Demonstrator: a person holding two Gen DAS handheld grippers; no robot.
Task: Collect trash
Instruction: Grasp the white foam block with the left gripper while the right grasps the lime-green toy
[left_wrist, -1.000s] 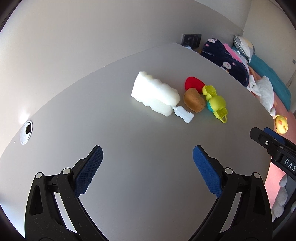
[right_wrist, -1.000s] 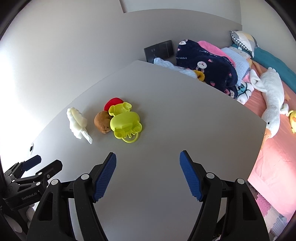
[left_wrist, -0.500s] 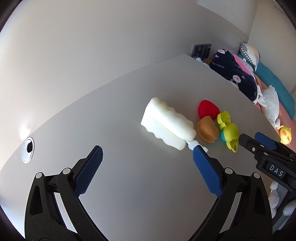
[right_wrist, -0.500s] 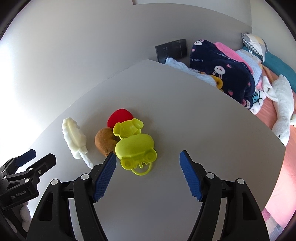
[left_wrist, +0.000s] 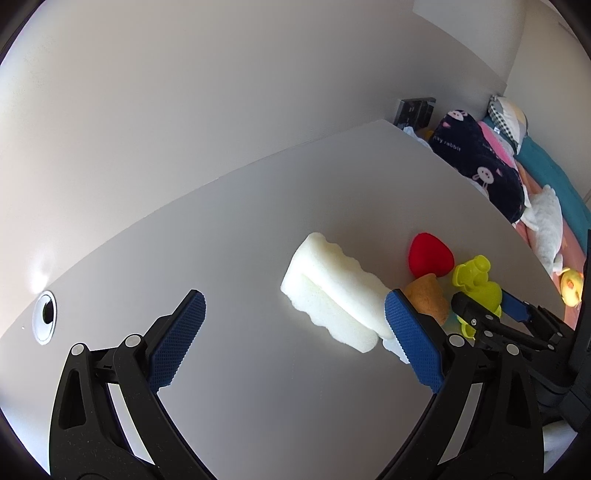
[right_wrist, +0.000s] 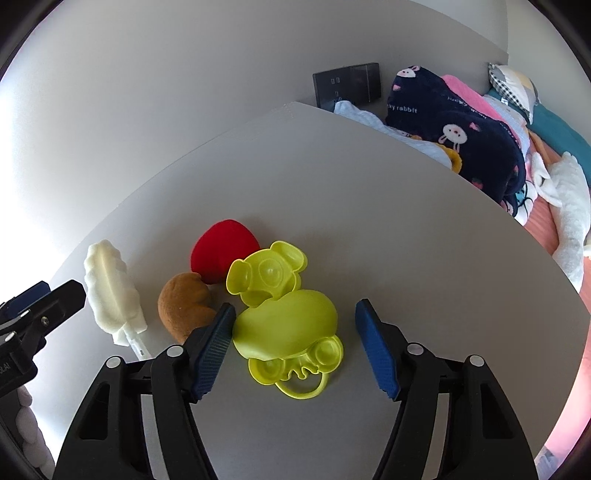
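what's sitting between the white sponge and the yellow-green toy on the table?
The brown plush lump, with the red plush just behind it; clearest in the right wrist view, between white sponge and yellow-green toy.

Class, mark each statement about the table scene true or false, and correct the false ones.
1. The right gripper is open, its fingers either side of the yellow-green toy. True.
2. The left gripper is shut on the white sponge. False: it is open and holds nothing.
3. The red plush lies on the table beside the brown plush. True.
4. The white sponge lies on the bed. False: it lies on the table.
5. A dark blue rabbit-print blanket lies beyond the table's far edge. True.
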